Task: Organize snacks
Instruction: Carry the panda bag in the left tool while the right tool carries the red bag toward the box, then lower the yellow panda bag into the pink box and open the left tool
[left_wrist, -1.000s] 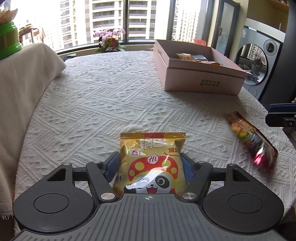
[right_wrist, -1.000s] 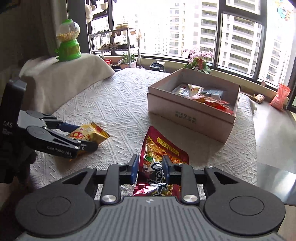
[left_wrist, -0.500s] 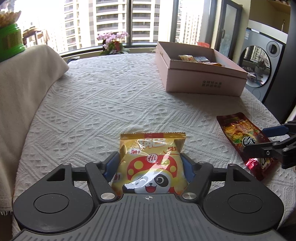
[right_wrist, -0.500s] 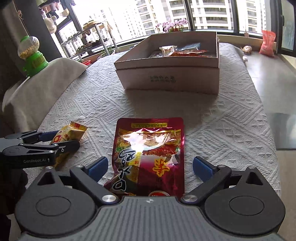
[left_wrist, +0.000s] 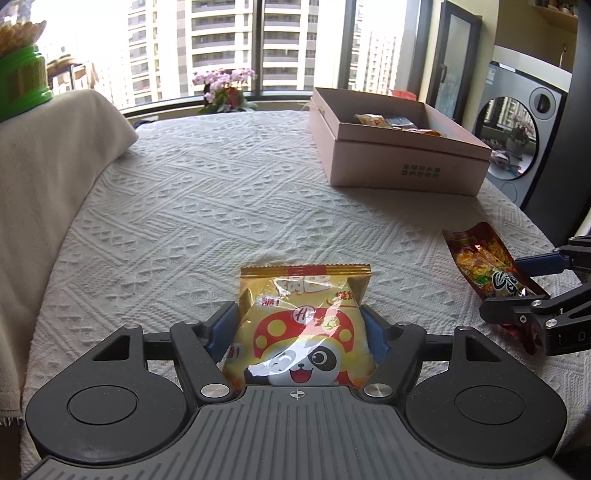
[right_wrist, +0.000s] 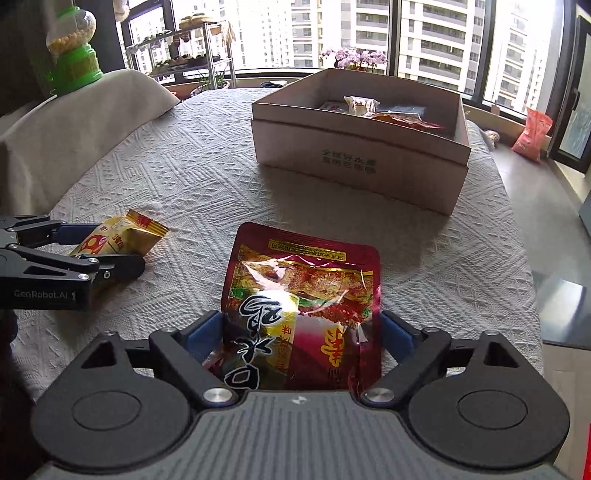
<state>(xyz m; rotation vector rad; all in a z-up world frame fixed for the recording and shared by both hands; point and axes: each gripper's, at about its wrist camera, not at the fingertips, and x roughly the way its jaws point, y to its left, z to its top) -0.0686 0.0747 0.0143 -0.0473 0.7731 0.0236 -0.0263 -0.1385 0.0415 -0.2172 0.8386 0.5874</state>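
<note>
While two loose snack packets lie on the white knitted tablecloth (left_wrist: 207, 206), both sit on the near side of the one open pink cardboard box (left_wrist: 406, 170), well apart from it. Nearer the box's left side, the left gripper (left_wrist: 300, 321) pinches the yellow foil packet with a panda face (left_wrist: 303, 332). Nearer its right side, the right gripper (right_wrist: 301, 330) is closing, its blue pads bracketing the dark red glossy pouch (right_wrist: 306, 295); contact looks near but is hard to judge. Inside the box lie about four packets. Beyond it stands one pink flower pot (right_wrist: 354, 59), and off to its left one green candy dispenser (right_wrist: 74, 55) on a cream cloth.
</note>
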